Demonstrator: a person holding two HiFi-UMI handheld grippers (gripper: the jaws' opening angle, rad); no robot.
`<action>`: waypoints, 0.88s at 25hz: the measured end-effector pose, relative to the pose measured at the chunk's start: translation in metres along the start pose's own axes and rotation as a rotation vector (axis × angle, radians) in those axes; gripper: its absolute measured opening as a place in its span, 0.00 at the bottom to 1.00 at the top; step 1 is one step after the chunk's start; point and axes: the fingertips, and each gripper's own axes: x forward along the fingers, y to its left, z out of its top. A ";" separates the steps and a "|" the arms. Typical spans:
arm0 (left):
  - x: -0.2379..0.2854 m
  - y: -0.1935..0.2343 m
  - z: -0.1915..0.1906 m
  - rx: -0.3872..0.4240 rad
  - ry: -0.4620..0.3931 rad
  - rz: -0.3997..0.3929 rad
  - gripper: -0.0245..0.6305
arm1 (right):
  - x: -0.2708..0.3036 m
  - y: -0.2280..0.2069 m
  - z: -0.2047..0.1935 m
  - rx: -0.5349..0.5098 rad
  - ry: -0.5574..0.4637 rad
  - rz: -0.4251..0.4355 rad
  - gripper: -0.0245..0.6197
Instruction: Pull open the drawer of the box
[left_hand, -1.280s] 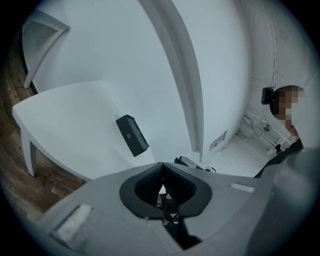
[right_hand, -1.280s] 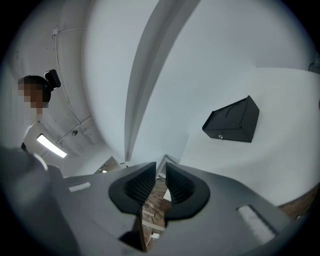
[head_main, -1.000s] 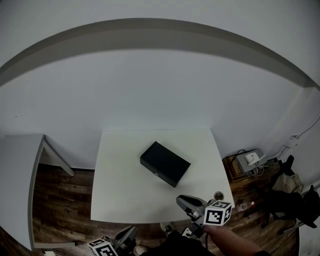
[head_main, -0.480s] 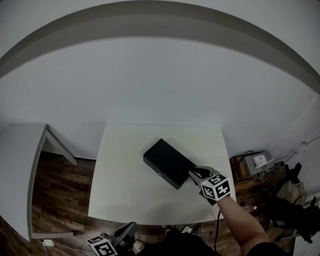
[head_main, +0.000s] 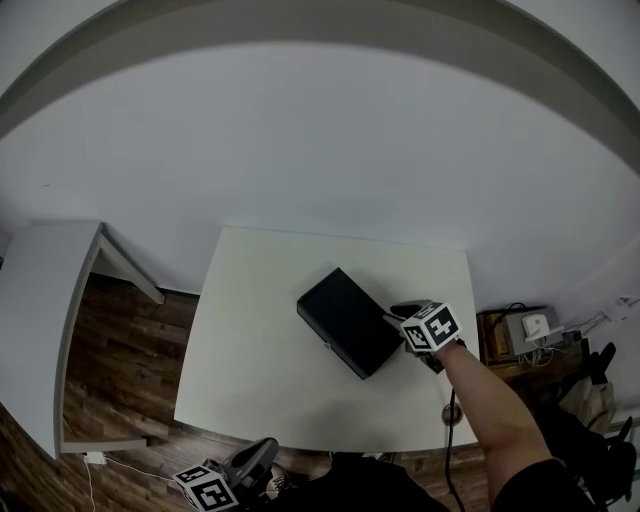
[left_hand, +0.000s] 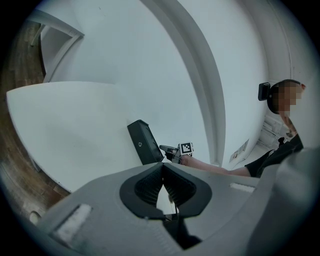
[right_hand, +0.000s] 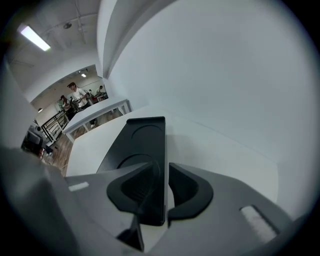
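Right gripper (head_main: 398, 312), jaws just opened wide, straddles the box (head_main: 345, 318) edge on white table (head_main: 250, 345)

Right hand-held gripper (head_main: 403, 311): grey body, blk pads (right_hand: 186, 187), b/w marker cube (head_main: 432, 327); blk sleeve (head_main: 545, 488).

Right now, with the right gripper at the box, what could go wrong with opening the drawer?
1. The jaws of the right gripper have just been opening, astride an end edge of the box; closing there may pinch drawer and shell together.
2. The small round fitting, likely the pull, sits on the long face, away from those jaws.
3. The left gripper is shut, beyond the near edge of the table; the unheld box may slide.
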 end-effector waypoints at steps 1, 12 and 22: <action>0.002 0.001 -0.001 -0.001 0.001 0.008 0.05 | 0.003 -0.001 0.002 0.013 0.002 0.020 0.20; 0.027 0.008 -0.002 0.027 0.027 0.064 0.05 | 0.020 0.006 0.004 -0.042 0.068 0.143 0.13; 0.079 0.021 -0.006 0.100 0.122 0.056 0.05 | 0.022 0.007 0.004 -0.023 0.069 0.184 0.13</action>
